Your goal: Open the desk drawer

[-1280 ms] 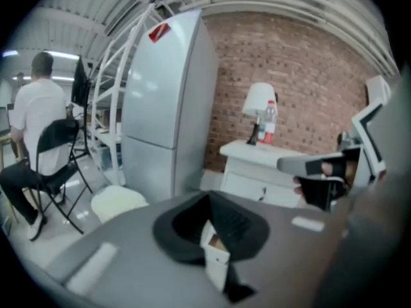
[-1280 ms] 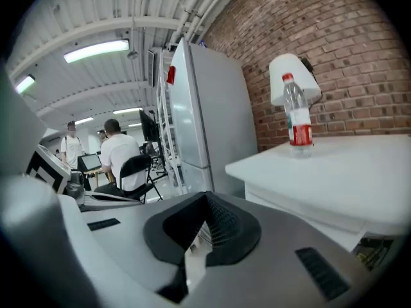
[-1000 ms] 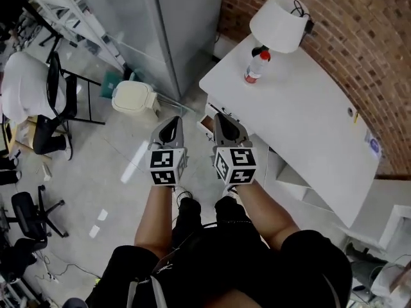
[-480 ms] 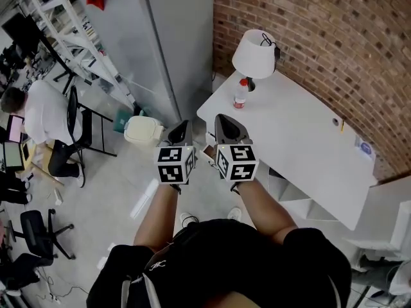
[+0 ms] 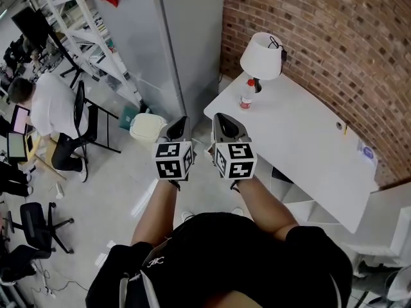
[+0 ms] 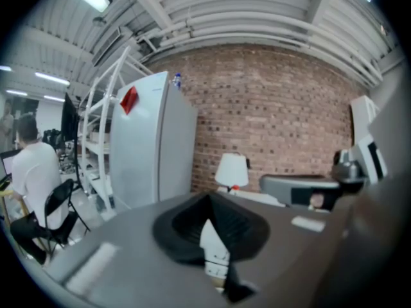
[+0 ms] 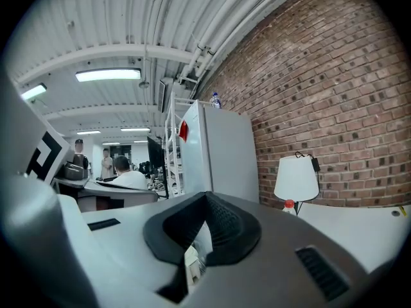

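A white desk (image 5: 308,140) stands along the brick wall, with a white lamp (image 5: 263,55) and a red-capped bottle (image 5: 246,95) at its far end. Its front with the drawer lies below and behind my right gripper and is mostly hidden. Both grippers hang side by side in the air in front of the desk's left corner. The left gripper (image 5: 180,124) is shut and empty, and so is the right gripper (image 5: 224,120). The left gripper view shows shut jaws (image 6: 209,201) pointing at the lamp (image 6: 231,170). In the right gripper view the jaws (image 7: 205,197) meet, with lamp (image 7: 296,178) and desk (image 7: 356,220) to the right.
A tall grey cabinet (image 5: 183,37) stands left of the desk, with a cream bin (image 5: 147,127) at its foot. A person (image 5: 48,104) sits at the far left beside a black chair (image 5: 85,117). White shelving (image 5: 77,18) lines the back. Open white compartments (image 5: 302,201) sit under the desk.
Both grippers have risen together while staying shut. The head view has lifted, so more brick wall and the seated person at the left come into sight.
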`<state>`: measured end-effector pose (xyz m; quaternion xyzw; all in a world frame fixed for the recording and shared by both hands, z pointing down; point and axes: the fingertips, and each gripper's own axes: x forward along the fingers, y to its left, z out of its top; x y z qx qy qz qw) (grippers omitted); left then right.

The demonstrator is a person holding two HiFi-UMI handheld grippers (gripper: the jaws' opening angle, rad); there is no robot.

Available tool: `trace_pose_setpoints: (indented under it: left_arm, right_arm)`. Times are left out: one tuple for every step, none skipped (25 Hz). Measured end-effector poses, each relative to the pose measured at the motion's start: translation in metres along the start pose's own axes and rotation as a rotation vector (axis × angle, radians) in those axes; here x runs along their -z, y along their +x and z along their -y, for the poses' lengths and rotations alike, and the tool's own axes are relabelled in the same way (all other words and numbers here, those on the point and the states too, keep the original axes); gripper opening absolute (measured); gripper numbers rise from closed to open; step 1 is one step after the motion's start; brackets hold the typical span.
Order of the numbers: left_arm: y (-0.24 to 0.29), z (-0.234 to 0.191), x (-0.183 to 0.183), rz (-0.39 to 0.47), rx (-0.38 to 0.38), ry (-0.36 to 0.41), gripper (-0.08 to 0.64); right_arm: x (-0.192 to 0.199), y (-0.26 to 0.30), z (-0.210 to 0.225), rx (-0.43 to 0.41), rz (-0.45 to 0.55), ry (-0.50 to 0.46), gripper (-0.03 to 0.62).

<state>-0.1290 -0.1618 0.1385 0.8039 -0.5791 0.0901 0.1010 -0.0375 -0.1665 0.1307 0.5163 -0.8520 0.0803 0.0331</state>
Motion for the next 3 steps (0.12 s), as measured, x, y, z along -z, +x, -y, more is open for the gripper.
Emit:
trace_pose_setpoints:
  left_arm:
    - [-0.001, -0.0014, 0.0004, 0.0, -0.002, 0.003, -0.003]
    - [-0.0022, -0.0029, 0.0009, 0.0, -0.004, 0.005, -0.003]
    - [-0.0034, -0.0044, 0.0015, 0.0, -0.006, 0.006, -0.003]
  right_arm:
    - [-0.0009, 0.0003, -0.0024, -0.002, 0.002, -0.001, -0.002]
    - [-0.0018, 0.0007, -0.0048, -0.005, 0.003, -0.003, -0.002]
    - [-0.0026, 0.0011, -0.0074, -0.007, 0.005, -0.005, -0.002]
